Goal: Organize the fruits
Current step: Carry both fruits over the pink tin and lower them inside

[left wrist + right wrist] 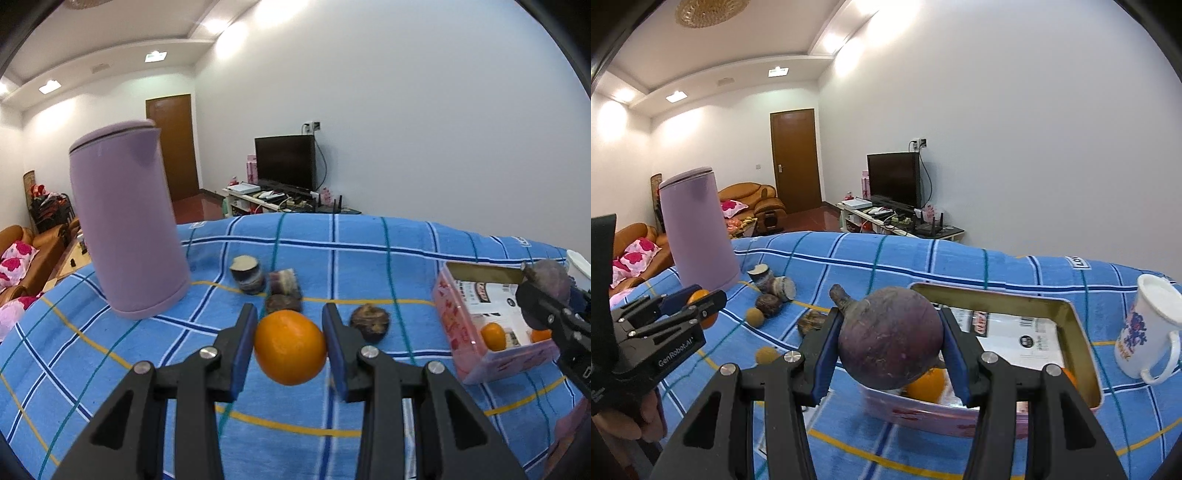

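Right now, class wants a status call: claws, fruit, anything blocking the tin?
Left claw shut on orange. Right claw shut on purple fruit, over pink tin. Tin open, oranges inside; nothing blocking.

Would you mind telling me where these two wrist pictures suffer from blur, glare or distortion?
Left wrist view: fisheye bends the blue checked cloth into a hump; the purple kettle and the dark pieces beside it look smeared, while the orange stays sharp. Right wrist view: ceiling lights flare on the wall; the pink tin is soft along its near edge, while the purple fruit is crisp.
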### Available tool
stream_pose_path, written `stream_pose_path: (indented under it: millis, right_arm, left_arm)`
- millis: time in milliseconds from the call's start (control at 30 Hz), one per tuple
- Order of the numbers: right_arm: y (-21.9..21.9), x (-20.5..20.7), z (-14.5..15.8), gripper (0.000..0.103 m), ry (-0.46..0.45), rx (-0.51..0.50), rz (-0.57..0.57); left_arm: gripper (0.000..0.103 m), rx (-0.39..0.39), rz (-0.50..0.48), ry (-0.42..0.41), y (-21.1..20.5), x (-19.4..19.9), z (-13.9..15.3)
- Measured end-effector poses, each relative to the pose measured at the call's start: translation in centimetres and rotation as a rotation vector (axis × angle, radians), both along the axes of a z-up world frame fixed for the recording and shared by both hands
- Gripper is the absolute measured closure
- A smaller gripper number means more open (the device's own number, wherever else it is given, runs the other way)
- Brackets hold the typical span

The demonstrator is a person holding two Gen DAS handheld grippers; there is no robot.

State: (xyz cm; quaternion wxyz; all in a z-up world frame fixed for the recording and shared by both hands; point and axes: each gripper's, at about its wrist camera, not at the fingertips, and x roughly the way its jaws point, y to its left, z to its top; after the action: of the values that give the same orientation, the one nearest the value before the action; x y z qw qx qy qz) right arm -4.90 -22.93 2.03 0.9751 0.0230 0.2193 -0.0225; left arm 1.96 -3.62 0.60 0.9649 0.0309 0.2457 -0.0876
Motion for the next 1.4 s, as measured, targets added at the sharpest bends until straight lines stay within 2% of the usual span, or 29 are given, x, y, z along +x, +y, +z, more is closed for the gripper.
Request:
stream_pose_path:
  millis: [533, 1100, 1233, 1400]
  right_arm:
    - [-5.6, -1.7, 0.9, 0.050, -0.032, 0.012, -0.090]
    - [-14.6, -3.4, 1.4, 0.050, -0.050, 0.086, -0.276]
    - [-16.0, -2.9, 1.0, 0.050, -0.033, 0.088, -0.306]
    - [-16.1, -1.4, -0.1, 0.050, 0.025, 0.121, -0.276]
  left_arm:
    - [0.065, 0.011, -0.095, -0.036, -6.1, -1.6, 1.5]
    - [0.065, -0.005, -0.224, -0.025, -13.5, -1.5, 1.9]
    - [0.065, -0.013, -0.253, 0.001, -15.9, -0.7, 1.4]
    - [0.065, 0.012, -0.268, 0.023, -19.0, 0.1, 0.6]
